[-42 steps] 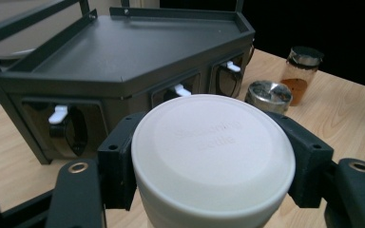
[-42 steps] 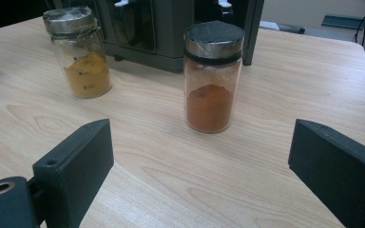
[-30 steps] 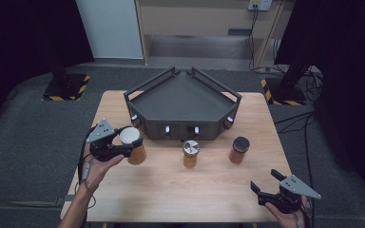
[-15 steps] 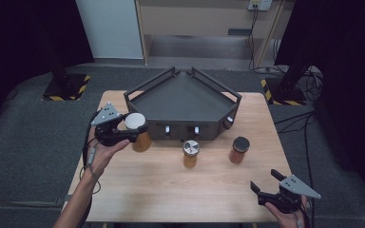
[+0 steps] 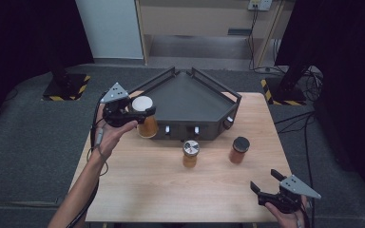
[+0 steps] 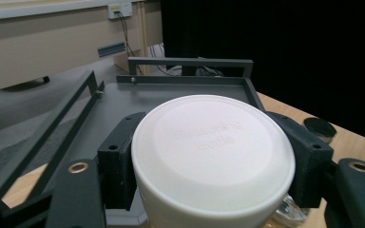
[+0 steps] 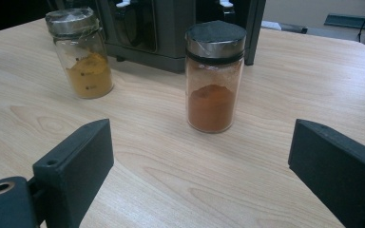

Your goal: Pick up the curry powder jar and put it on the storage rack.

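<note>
My left gripper is shut on a white-lidded jar of orange contents and holds it in the air at the left front corner of the dark grey tray. In the left gripper view the white lid sits between both black fingers, with the tray floor beyond it. A silver-lidded jar and a black-lidded jar stand on the table in front of the tray. My right gripper is open, low at the near right corner. It faces the black-lidded jar and the silver-lidded jar.
The wooden table has bare room across its near half. The tray's front wall carries small white knobs. A black cable hangs from my left gripper along the forearm. Dark floor surrounds the table.
My left gripper has carried the white-lidded jar upward and away from the person, to the right toward the tray's left front corner. The right gripper and both standing jars have stayed put.
</note>
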Demonstrator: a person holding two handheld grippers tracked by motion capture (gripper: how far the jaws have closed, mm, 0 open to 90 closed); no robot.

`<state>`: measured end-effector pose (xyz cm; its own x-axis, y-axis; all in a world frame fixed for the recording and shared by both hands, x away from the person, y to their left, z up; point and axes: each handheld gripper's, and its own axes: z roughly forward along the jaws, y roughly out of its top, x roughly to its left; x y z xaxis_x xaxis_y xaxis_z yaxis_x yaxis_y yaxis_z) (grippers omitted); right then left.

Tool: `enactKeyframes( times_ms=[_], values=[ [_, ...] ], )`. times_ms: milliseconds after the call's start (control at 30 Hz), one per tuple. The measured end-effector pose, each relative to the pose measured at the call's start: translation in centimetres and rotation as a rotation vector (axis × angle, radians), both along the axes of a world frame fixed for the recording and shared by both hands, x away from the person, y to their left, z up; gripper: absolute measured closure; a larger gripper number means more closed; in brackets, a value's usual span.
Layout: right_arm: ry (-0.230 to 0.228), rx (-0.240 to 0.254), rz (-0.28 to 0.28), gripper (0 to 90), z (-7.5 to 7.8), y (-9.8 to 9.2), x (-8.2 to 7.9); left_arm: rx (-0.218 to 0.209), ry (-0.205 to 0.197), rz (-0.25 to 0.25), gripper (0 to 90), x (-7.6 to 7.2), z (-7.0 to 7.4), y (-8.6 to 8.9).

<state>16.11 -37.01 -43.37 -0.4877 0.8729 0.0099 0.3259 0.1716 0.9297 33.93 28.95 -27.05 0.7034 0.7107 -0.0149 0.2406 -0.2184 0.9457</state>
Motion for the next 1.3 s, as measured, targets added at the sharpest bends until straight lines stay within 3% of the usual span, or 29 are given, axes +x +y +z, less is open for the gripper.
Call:
enactKeyframes(
  times_ms=[233, 367, 633, 900, 1300],
  values=[
    [0.001, 0.001, 0.0, 7.6, 0.0, 0.0, 0.0, 0.002, -0.004, 0.043, 33.0, 1.8, 0.7, -0.8],
    [0.001, 0.001, -0.001, 7.7, 0.0, 0.0, 0.1, -0.022, 0.009, 0.064, 33.0, 2.9, 0.7, -1.2],
    [0.002, 0.005, 0.001, 7.6, -0.1, 0.0, 0.1, -0.014, 0.016, 0.102, 33.0, 5.0, 1.1, -2.4],
    [0.003, 0.007, 0.001, 7.6, -0.1, -0.1, 0.1, -0.004, 0.016, 0.134, 33.0, 7.2, 1.1, -3.6],
    [0.005, 0.013, -0.001, 7.7, -0.1, -0.1, 0.1, 0.005, 0.011, 0.175, 33.0, 9.1, 0.2, -4.4]
  ],
)
